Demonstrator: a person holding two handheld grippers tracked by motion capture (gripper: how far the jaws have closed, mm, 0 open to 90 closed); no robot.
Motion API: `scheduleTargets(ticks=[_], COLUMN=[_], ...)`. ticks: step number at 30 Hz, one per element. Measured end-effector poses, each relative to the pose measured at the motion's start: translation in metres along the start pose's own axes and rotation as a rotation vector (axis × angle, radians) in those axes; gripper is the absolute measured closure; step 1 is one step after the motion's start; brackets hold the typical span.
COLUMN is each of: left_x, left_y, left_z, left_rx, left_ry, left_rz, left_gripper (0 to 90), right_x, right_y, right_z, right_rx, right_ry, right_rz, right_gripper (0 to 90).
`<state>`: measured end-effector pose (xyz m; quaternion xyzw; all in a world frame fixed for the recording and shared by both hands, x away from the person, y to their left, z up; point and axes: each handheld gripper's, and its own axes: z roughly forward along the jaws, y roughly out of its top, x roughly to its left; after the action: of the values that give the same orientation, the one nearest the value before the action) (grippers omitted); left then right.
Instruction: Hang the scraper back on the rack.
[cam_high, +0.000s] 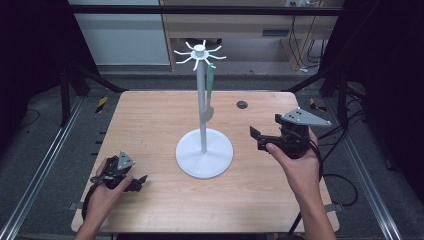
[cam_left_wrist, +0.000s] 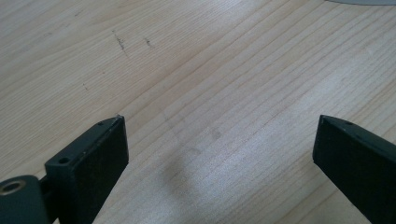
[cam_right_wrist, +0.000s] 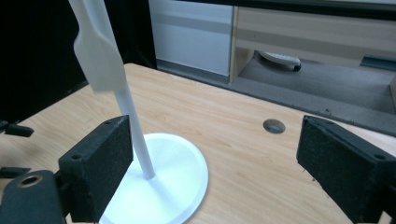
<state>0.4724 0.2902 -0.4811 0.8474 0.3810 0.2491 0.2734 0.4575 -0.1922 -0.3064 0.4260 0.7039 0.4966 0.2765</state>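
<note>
A white stand with a round base (cam_high: 204, 152) and a thin pole (cam_high: 202, 110) rises from the middle of the wooden table (cam_high: 150, 120). Spoke hooks (cam_high: 200, 51) ring its top. From one hook hangs a pale spatula-like utensil (cam_high: 209, 95), its flat blade (cam_right_wrist: 100, 60) beside the pole (cam_right_wrist: 135, 135). To the right of the stand my right gripper (cam_high: 256, 139) is held above the table, pointing left at the pole. Its jaws stand open with nothing between them (cam_right_wrist: 214, 128). My left gripper (cam_high: 139, 182) rests low at the front left, open over bare wood (cam_left_wrist: 219, 126).
A small round cable hole (cam_high: 242, 104) sits in the table behind the right gripper. Black frame posts stand at both sides of the table, and a cabinet (cam_high: 225, 25) stands beyond the far edge. The stand's base edge (cam_left_wrist: 359, 2) lies just ahead of the left gripper.
</note>
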Motion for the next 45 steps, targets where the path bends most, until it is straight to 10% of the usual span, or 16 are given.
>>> scheduleTargets(ticks=[45], left_x=[-0.003], left_y=[0.001], left_z=[0.002], left_rx=[0.005], left_ry=[-0.008], left_rz=[0.011], left_gripper=[3.2], right_x=[-0.021], right_y=[-0.114], right_z=[0.044], right_rx=[0.191], right_ry=[-0.043], right_rz=[0.103], right_gripper=[12.7])
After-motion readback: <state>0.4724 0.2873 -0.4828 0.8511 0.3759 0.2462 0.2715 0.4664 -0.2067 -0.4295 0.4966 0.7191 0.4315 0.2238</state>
